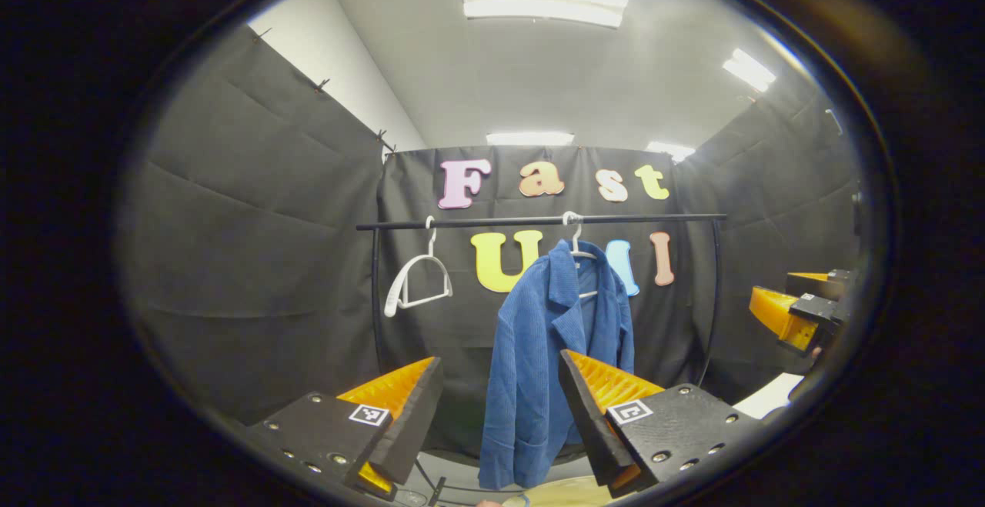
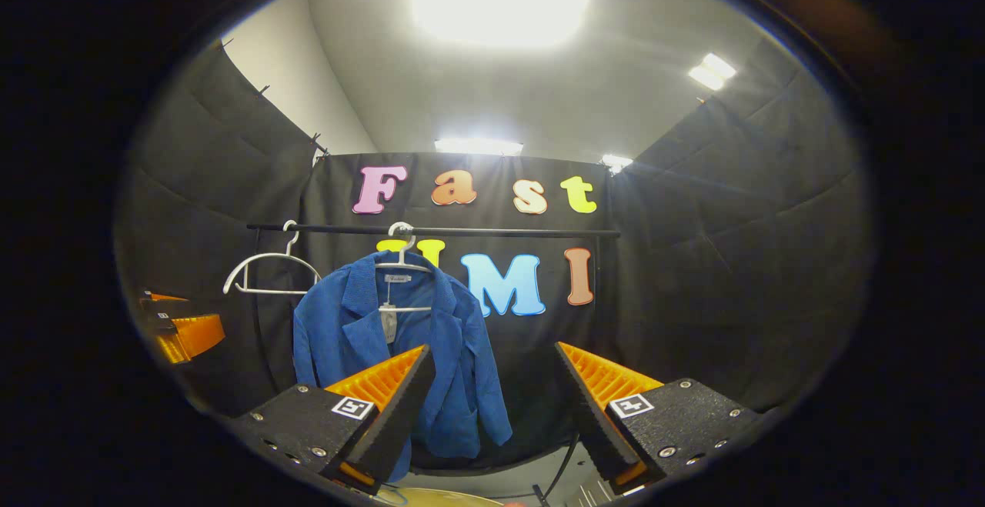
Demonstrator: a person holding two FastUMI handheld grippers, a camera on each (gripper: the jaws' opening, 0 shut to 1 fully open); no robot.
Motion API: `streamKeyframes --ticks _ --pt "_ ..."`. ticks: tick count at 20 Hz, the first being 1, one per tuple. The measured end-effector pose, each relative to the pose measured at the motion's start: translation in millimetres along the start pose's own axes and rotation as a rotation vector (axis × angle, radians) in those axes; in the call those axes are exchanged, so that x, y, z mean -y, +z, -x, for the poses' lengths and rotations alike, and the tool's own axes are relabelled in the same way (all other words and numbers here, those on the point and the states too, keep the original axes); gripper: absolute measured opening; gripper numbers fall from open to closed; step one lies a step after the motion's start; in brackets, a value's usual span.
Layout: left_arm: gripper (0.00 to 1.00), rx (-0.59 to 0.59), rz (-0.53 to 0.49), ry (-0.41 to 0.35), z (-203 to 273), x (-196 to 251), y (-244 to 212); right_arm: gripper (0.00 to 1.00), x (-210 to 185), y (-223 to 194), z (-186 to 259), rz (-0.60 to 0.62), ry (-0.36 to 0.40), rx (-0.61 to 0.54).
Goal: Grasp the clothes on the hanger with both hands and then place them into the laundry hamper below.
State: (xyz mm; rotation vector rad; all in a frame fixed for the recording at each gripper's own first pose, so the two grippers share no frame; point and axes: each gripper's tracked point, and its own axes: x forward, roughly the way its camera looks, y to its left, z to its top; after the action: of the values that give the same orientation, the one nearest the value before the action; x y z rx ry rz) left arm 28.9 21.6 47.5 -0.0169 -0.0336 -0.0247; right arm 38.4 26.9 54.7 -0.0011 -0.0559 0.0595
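1. Ahead of the left gripper (image 1: 500,415), in the left gripper view, we see the blue jacket (image 1: 550,353) hanging from a white hanger (image 1: 577,249) on the black rail (image 1: 539,221). Its long axis runs straight down, collar up and hem toward the floor.
2. Our left jaws stand spread apart with nothing between them; the jacket shows in the gap, nearer the right-hand finger, well beyond the tips.
3. Left of the jaws an empty white hanger (image 1: 415,280) hangs on the same rail. Far to the right we see the right gripper (image 1: 800,311).
4. Below the jaws a pale rim peeks in at the bottom edge; we cannot tell what it is.
5. Ahead of the right gripper (image 2: 492,415), in the right gripper view, the jacket (image 2: 454,353) faces us, lapels open, hanging vertically behind the left-hand finger.
6. Our right jaws are also spread wide and hold nothing; the jacket lies well beyond them.
7. Left of these jaws we see the empty hanger (image 2: 269,272) and, at the edge, the left gripper (image 2: 181,330).
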Motion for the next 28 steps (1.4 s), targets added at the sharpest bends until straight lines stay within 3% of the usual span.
streamKeyframes --ticks 13,20,23,25,27,28 --pt "0.87 0.038 0.015 0.032 -77.8 42.0 30.2 0.95 -10.6 -4.9 -112.9 -0.033 0.108 -0.017" --pt "0.87 0.022 0.015 0.056 -122.7 75.3 17.4 0.95 -12.5 -27.3 -174.5 -0.084 0.168 -0.049" --pt "0.93 0.002 0.019 0.065 -142.5 86.1 7.1 0.95 -15.2 -34.8 -197.6 -0.1 0.2 -0.047" --pt "0.92 -0.011 0.023 0.07 -154.9 95.0 -0.3 0.95 -18.3 -40.6 -211.8 -0.104 0.223 -0.048" --pt "0.81 -0.02 0.019 0.073 -167.7 104.1 -7.0 0.95 -22.6 -48.1 -226.8 -0.107 0.243 -0.055" --pt "0.92 -0.024 0.014 0.077 -173.5 109.5 -10.3 0.95 -25.0 -52.5 -233.6 -0.111 0.255 -0.059"
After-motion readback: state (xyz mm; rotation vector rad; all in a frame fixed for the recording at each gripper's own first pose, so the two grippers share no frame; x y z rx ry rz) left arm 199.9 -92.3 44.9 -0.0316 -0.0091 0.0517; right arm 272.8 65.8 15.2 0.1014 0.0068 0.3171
